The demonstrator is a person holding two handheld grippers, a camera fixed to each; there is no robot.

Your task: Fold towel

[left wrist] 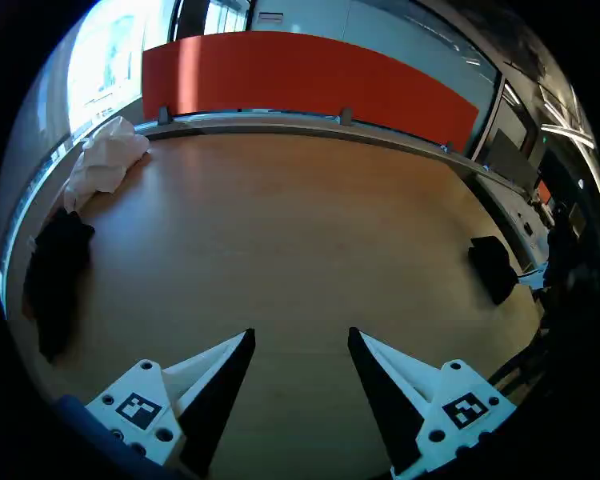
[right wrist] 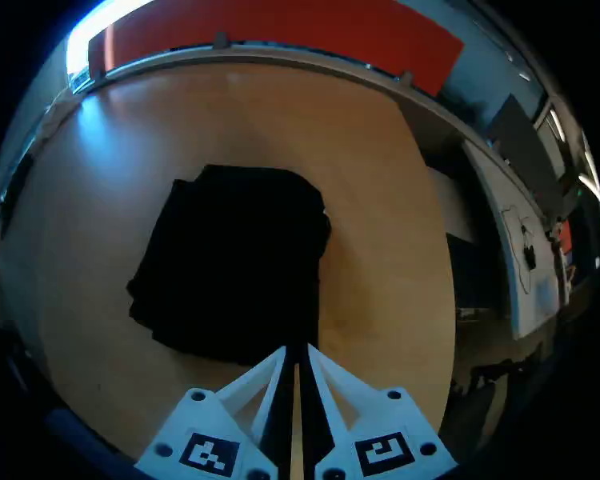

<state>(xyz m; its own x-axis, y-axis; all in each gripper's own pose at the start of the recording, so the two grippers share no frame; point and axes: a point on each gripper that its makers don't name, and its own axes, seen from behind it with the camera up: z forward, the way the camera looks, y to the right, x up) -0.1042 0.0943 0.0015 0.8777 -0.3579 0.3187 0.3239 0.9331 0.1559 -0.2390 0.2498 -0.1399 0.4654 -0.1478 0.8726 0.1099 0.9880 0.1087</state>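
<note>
My left tongs (left wrist: pixel 300 332) gape over the bare wood table (left wrist: pixel 300 224), holding nothing. A crumpled white cloth (left wrist: pixel 106 160) and a dark heap (left wrist: pixel 56 280) lie far to their left. My right tongs (right wrist: pixel 296 350) are pinched almost together, tips at the near edge of the black towel (right wrist: pixel 228 264); I cannot tell whether they catch its hem. The towel lies straight ahead of them, soft, matte and rumpled, its long axis running away. The right is nearer, I judge.

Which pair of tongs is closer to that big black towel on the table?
Right. The right tongs have their tips at the black towel's near edge; the left tongs hang open over bare table, well away from it.
</note>
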